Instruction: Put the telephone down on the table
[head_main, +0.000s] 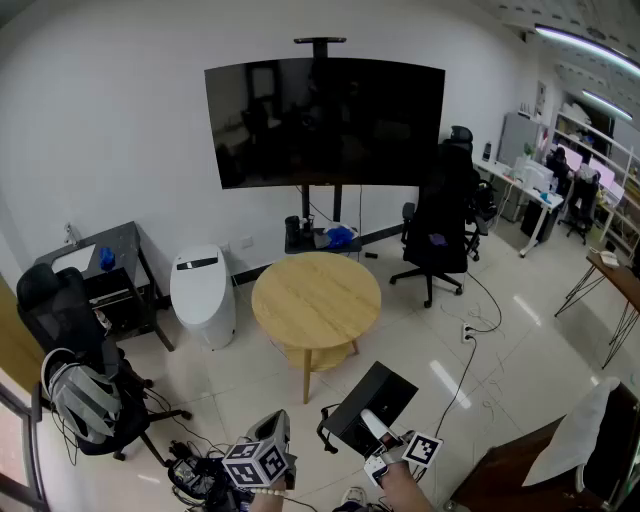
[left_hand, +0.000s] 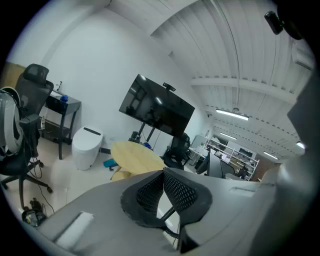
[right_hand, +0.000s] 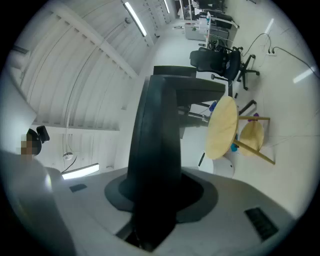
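Note:
The telephone (head_main: 365, 400) is a black flat unit held up in the air near the bottom of the head view, with a black cord looping off its left side. My right gripper (head_main: 376, 430) is shut on it; in the right gripper view the telephone (right_hand: 155, 125) rises as a dark slab from between the jaws of the right gripper (right_hand: 154, 202). My left gripper (head_main: 281, 420) is to its left. In its own view the left gripper (left_hand: 162, 176) is shut, mesh pads touching, nothing between them. The round wooden table (head_main: 315, 295) stands ahead, bare on top.
A large dark screen (head_main: 325, 120) on a stand is behind the table. A white floor unit (head_main: 203, 293) sits to the table's left, a black office chair (head_main: 440, 225) to its right. A chair with a backpack (head_main: 75, 390) and floor cables (head_main: 195, 475) lie at lower left.

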